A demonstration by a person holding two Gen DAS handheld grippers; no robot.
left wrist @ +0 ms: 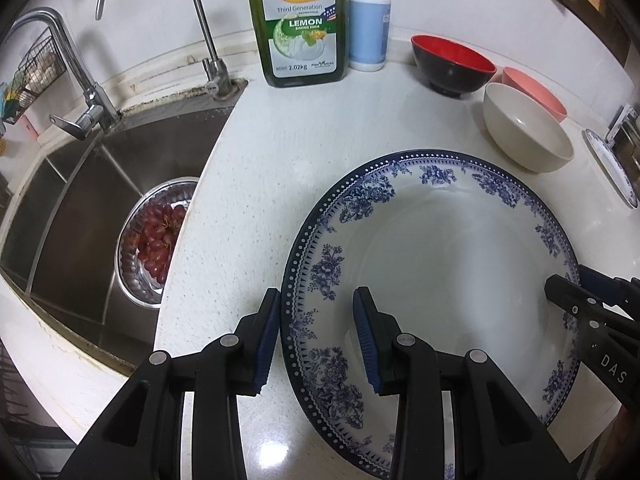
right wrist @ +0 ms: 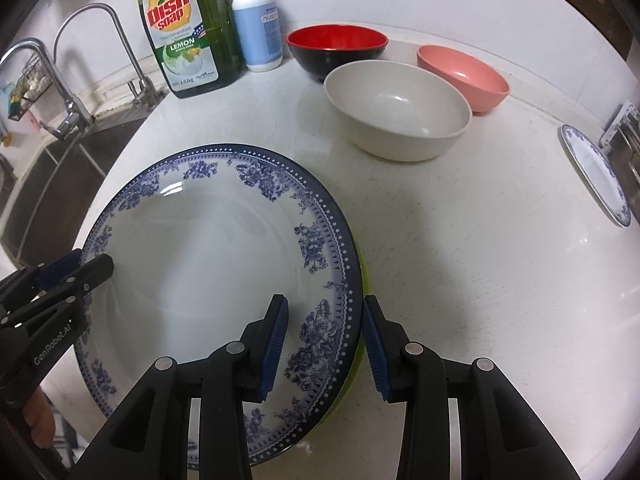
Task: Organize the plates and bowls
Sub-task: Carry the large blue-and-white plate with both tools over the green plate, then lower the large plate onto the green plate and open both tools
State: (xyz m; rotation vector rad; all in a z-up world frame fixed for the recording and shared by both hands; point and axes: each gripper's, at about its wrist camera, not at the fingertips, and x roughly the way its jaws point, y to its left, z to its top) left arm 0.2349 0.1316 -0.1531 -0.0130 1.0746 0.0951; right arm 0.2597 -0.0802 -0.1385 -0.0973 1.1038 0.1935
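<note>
Your left gripper (left wrist: 316, 336) pinched the left rim of the blue-patterned plate (left wrist: 440, 264), and your right gripper (right wrist: 325, 344) pinched its right rim, over the desk (left wrist: 260, 168). Behind it stood a cream bowl (right wrist: 396, 108), a pink bowl (right wrist: 464, 76) and a red-and-black bowl (right wrist: 336, 50), all empty. In the sink (left wrist: 80, 200), a metal bowl (left wrist: 132, 240) held red grapes (left wrist: 160, 236).

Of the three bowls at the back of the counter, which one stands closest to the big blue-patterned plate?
The cream bowl. It stands in front of the red-and-black bowl and the pink bowl, nearest the plate.
</note>
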